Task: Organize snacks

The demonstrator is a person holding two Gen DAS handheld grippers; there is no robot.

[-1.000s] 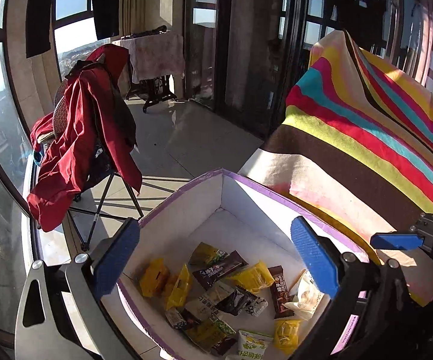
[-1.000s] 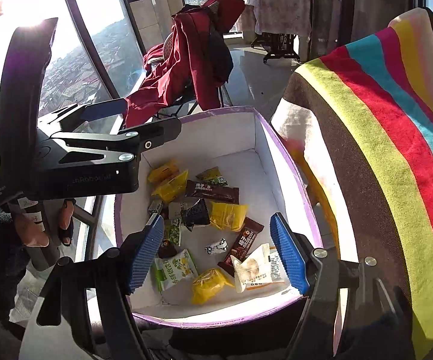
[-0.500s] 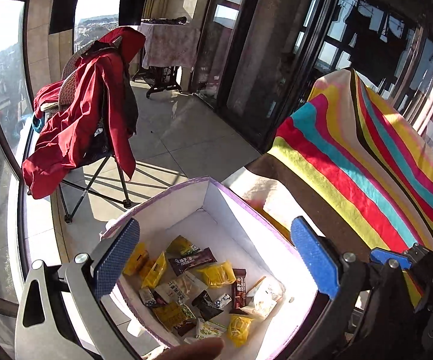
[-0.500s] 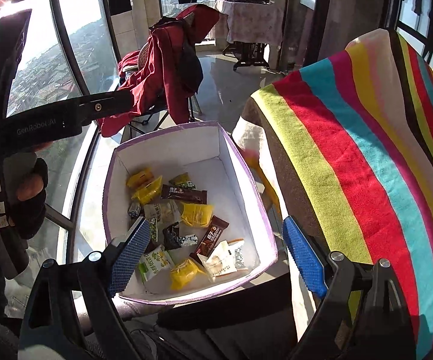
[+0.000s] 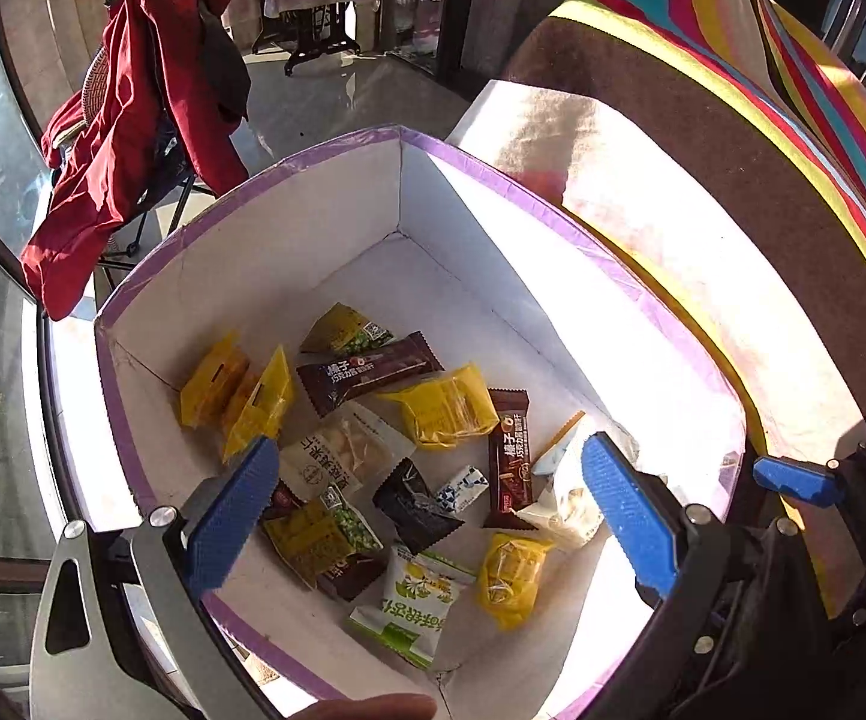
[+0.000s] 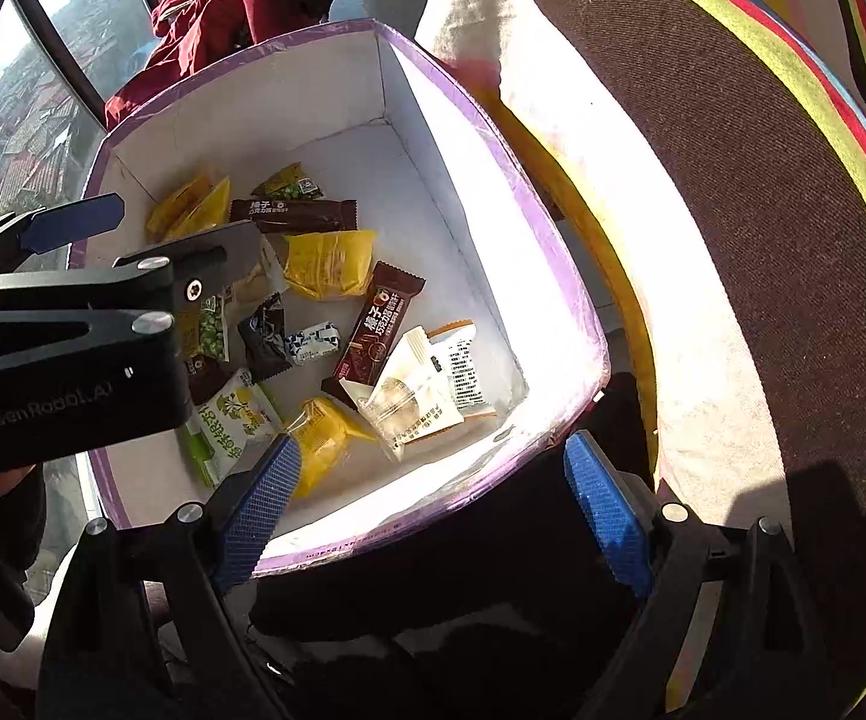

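Note:
A white box with a purple rim [image 5: 493, 180] [image 6: 529, 198] holds several loose snack packets: yellow ones [image 5: 445, 405], brown chocolate bars [image 5: 367, 369] [image 6: 379, 324], a green and white pack [image 5: 412, 606] and a clear bun pack [image 6: 409, 399]. My left gripper [image 5: 427, 504] hangs open over the box, pointing down at the packets, nothing between its blue pads. My right gripper [image 6: 433, 504] is open above the box's near rim, empty. In the right wrist view the left gripper's body [image 6: 73, 324] reaches in from the left over the box.
A striped blanket [image 5: 733, 150] [image 6: 763, 180] lies draped right of the box. A red jacket on a folding chair [image 5: 133, 120] stands behind, by tall windows. A fingertip [image 5: 367, 708] shows at the bottom edge of the left wrist view.
Both grippers have sunk and tilted down toward the box, so the snacks fill more of each view. The right jaws spread a little wider.

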